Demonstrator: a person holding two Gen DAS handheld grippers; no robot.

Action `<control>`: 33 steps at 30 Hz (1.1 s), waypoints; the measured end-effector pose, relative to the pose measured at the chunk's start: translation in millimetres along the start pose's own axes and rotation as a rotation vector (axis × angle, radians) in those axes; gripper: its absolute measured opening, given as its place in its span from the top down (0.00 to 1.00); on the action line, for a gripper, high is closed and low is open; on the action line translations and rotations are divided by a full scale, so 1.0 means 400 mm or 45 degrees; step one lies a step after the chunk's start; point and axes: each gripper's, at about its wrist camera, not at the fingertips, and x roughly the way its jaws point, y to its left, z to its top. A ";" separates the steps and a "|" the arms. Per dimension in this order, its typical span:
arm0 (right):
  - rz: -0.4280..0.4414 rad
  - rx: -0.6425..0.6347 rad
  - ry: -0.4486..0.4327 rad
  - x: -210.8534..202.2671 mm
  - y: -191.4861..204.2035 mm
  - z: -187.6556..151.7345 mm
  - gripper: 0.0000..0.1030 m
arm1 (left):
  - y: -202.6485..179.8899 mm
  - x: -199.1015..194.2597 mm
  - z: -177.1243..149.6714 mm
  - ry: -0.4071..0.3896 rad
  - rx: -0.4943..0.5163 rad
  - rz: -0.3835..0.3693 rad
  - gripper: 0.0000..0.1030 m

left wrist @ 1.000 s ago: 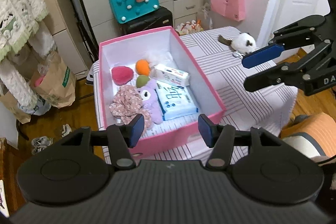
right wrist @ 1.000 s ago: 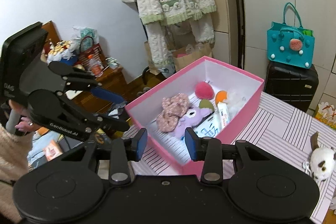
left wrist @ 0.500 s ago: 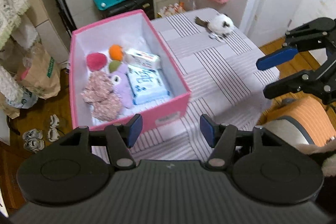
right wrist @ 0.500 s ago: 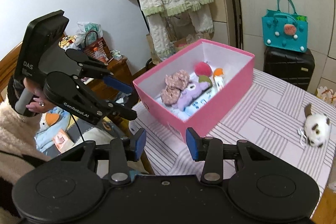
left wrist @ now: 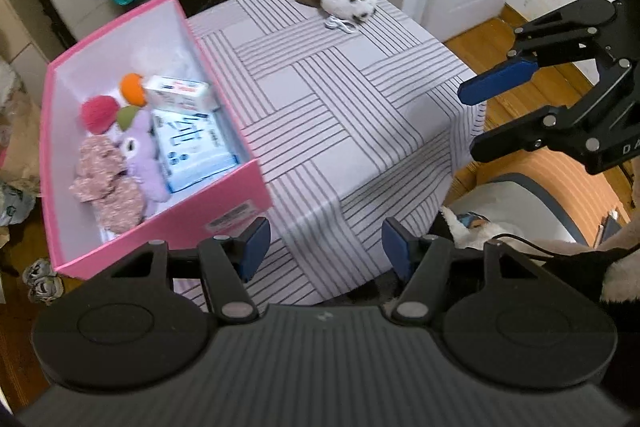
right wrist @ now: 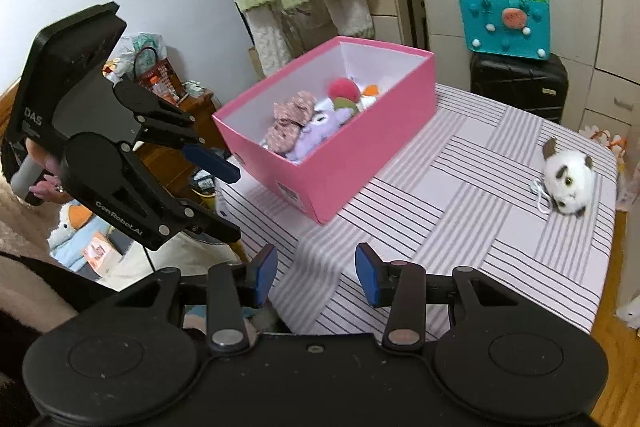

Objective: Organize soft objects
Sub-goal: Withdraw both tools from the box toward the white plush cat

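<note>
Both grippers have drawn back from the pink box [left wrist: 256, 183]; it holds plush toys [left wrist: 140, 163] and tissue packs [left wrist: 192, 143] at the table's [left wrist: 340, 115] left edge. The white plush [left wrist: 352, 1] lies at the far corner. The left gripper [left wrist: 324, 247] and right gripper [right wrist: 316, 269] hang empty, part-open, angled down.

The left gripper [right wrist: 216, 195], the black tool seen in the right wrist view, has the white letters "DAS" on its flat back part and the words "CenRobot.AI" along its lower arm. In the left wrist view, the right gripper [left wrist: 486, 119] shows only "DA" at the edge of the picture. The pink box [left wrist: 224, 203] has a small white sticker on its front, but the print is too tiny to read. The blue and white pack [left wrist: 192, 147] inside the box has big dark marks that cannot be read.
</note>
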 end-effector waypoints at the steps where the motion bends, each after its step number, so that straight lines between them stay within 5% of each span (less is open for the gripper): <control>1: -0.014 0.001 -0.004 0.000 -0.008 -0.006 0.53 | -0.002 0.006 0.007 0.001 -0.001 -0.008 0.41; 16: -0.260 -0.031 -0.176 0.007 -0.170 -0.049 0.45 | -0.037 0.097 0.156 -0.314 -0.085 -0.107 0.40; 25: -0.420 -0.027 -0.302 0.065 -0.295 -0.077 0.38 | -0.060 0.195 0.222 -0.468 -0.122 -0.053 0.38; 33: -0.443 0.125 -0.421 0.121 -0.431 -0.086 0.35 | -0.067 0.302 0.287 -0.543 -0.164 -0.001 0.38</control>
